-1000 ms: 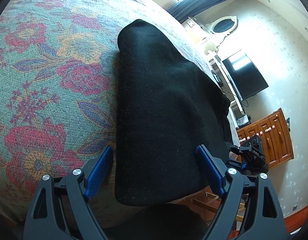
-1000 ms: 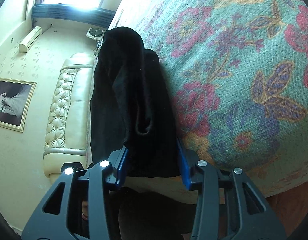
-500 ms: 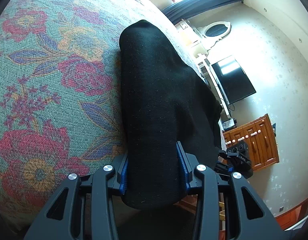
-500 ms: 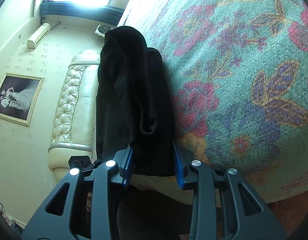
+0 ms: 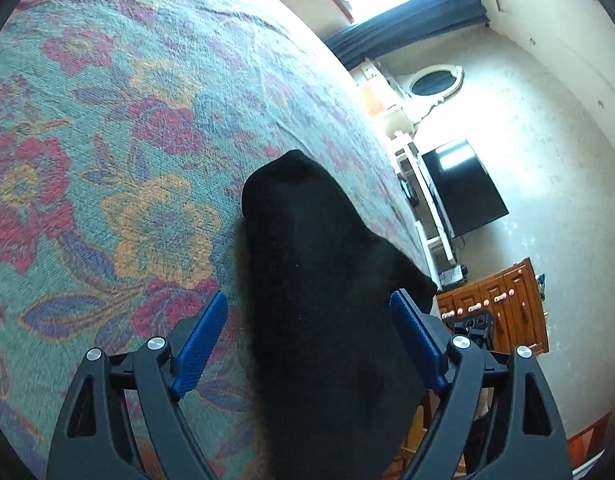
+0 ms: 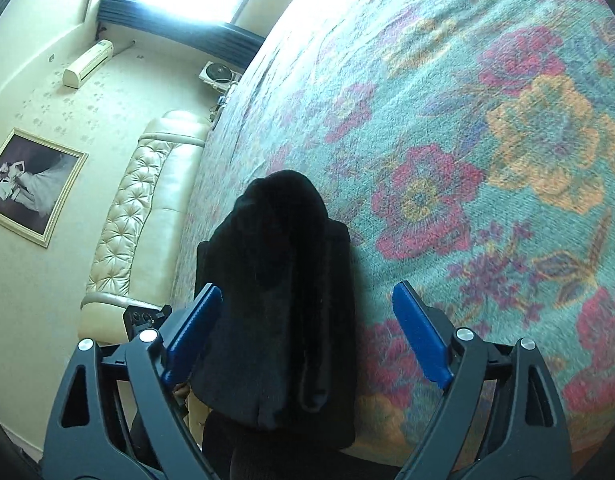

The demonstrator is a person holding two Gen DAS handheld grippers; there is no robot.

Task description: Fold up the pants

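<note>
The black pants (image 5: 323,304) lay folded in a narrow bundle along the near edge of the bed, on its floral bedspread (image 5: 119,152), with the near end reaching the edge.

Left tongs (image 5: 309,340): jaws had just been opening and stood wide, the bundle between the blue pads (image 5: 201,344) with a gap at the left pad; contact at the right pad could not be determined.

Right tongs (image 6: 307,336): jaws had likewise just opened wide. The pants (image 6: 279,288) sat toward the left pad (image 6: 191,332); the right pad stood clear of them over bare bedspread (image 6: 487,140).

Beyond the pants the bedspread ran open and unobstructed. A headboard (image 6: 139,216) bounded one side of the bed.
</note>
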